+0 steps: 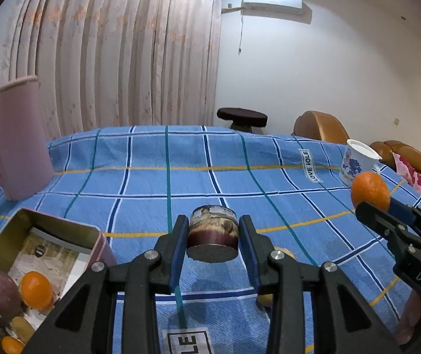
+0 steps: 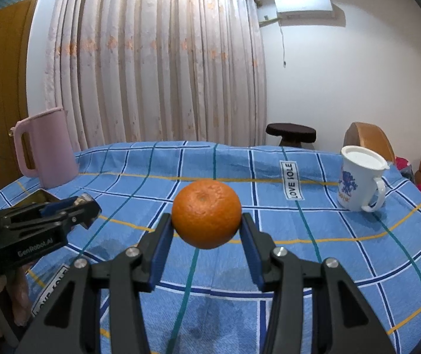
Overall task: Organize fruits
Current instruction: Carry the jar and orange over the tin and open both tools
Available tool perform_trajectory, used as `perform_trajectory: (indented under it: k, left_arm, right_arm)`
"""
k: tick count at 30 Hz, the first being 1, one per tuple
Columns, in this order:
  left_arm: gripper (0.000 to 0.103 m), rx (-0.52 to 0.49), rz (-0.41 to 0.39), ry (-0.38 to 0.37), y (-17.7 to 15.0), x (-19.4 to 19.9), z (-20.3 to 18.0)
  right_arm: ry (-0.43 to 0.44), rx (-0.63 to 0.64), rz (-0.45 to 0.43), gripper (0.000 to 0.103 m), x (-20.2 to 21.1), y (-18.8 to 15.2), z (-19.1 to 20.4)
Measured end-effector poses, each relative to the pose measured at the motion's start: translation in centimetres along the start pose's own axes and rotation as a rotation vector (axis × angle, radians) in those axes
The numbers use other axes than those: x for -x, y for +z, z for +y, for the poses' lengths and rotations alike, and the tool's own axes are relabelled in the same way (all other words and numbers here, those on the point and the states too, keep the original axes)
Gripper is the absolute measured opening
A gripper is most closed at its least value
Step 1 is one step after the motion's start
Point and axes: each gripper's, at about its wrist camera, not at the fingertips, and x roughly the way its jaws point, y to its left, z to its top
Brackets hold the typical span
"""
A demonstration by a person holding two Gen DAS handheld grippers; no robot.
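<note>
Orange-skinned tangerine (image 2: 206, 214), clamped aloft in the right gripper (image 2: 206, 230), should travel level to the tin box (image 1: 45, 236) while the left gripper (image 1: 213, 236) keeps the cut fruit piece (image 1: 212, 234) squeezed.

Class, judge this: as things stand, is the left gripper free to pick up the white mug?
Probably not. The left gripper has its jaws shut on a small round jar, and the white mug stands far across the table.
</note>
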Motion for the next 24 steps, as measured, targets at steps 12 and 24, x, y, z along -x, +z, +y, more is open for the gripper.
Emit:
perform_trajectory:
  k: [12,24]
  left_arm:
    - [0.037,-0.050,-0.074,0.064,-0.4,1.9,-0.5]
    - [0.037,-0.030,-0.091,0.157,-0.1,6.5,3.7]
  right_arm:
    - [0.003,0.014,-0.038,0.049,0.8,0.0,0.4]
    - [0.232,0.014,0.022,0.049,-0.4,1.9,7.0]
